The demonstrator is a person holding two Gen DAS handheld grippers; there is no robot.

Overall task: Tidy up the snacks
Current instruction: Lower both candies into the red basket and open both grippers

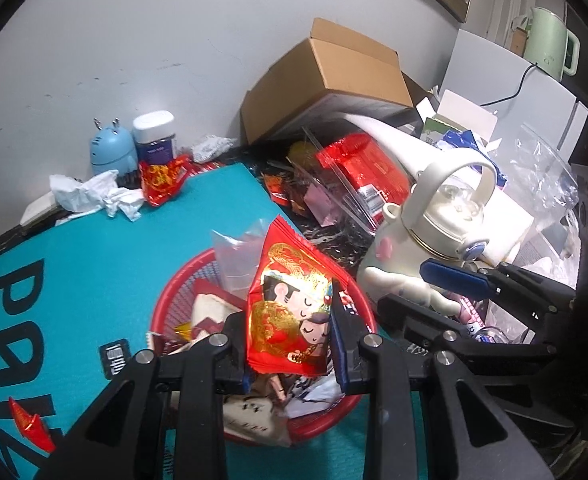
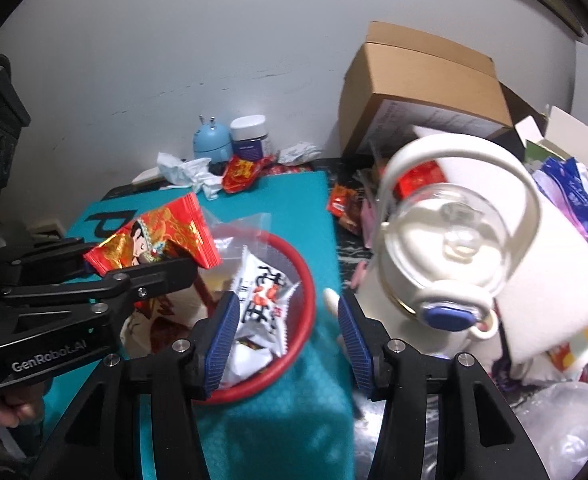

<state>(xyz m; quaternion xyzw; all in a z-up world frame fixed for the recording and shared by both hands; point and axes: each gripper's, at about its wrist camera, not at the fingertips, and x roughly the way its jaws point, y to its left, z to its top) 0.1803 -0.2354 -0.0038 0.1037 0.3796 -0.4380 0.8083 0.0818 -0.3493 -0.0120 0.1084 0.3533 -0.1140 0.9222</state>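
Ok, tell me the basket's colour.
Red basket, seen best from the right wrist.

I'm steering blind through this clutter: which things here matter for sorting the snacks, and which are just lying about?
Belongs to the job:
- red snack packet, clamped in the left tool
- red basket, holding a white snack packet
- red packet at the mat's far edge
- right tool, open

Lying about:
- white kettle
- cardboard box
- crumpled tissue
- blue gadget

Red-gold cartoon packet point(image 1: 290, 304), red basket point(image 2: 306, 280), teal mat point(image 1: 106, 264).
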